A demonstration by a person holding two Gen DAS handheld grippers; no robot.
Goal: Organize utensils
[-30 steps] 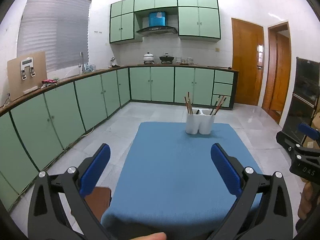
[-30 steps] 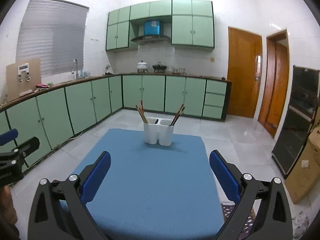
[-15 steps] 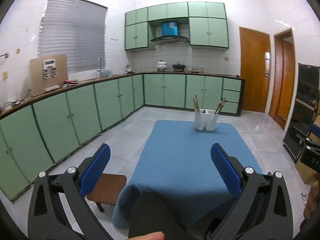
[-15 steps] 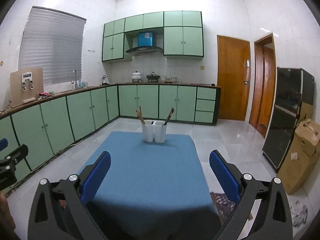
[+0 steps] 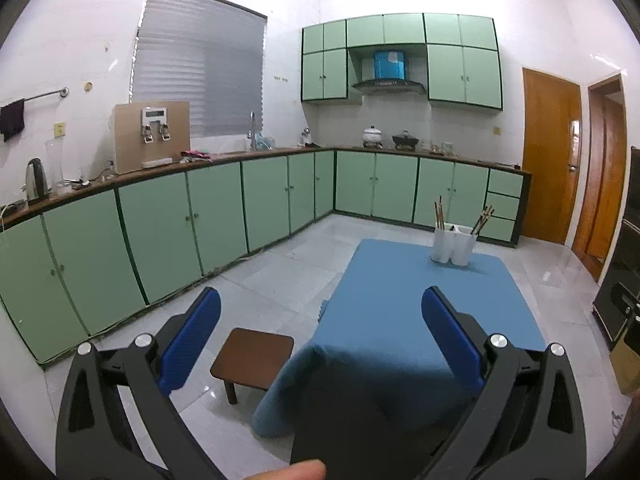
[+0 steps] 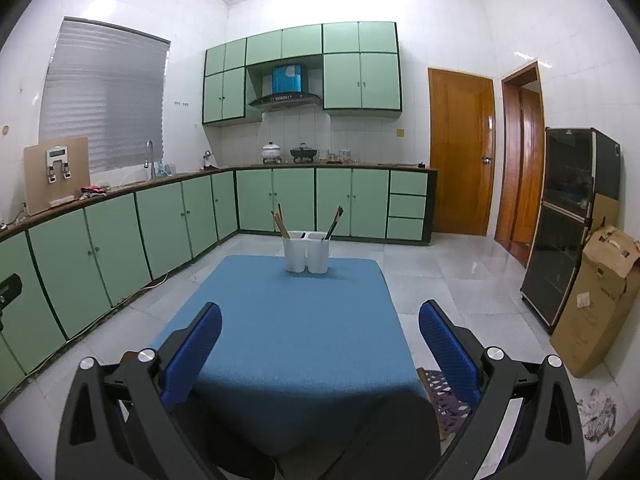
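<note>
Left wrist view: the left gripper (image 5: pixel 320 312) is spread wide with nothing between its blue pads (image 5: pixel 192 336). It sits back from the near edge of the desk (image 5: pixel 400 320), which has a blue cloth over it. The white two-cup holder (image 5: pixel 454 243) stands way over at the far end of the desk, with chopsticks (image 5: pixel 439 212) sticking up out of the left cup and more (image 5: pixel 483 219) leaning out of the right one. A small brown stool (image 5: pixel 252 358) is on the floor just beside the desk's left side.

Right wrist view: the right gripper (image 6: pixel 320 316) is wide apart too, holding nothing, aimed down the desk (image 6: pixel 296 332). The holder (image 6: pixel 306 251) is at the far edge, roughly centred, with chopsticks (image 6: pixel 279 222) in both cups. A cardboard box (image 6: pixel 600 300) leans by the dark cabinet (image 6: pixel 568 224) on the right.
</note>
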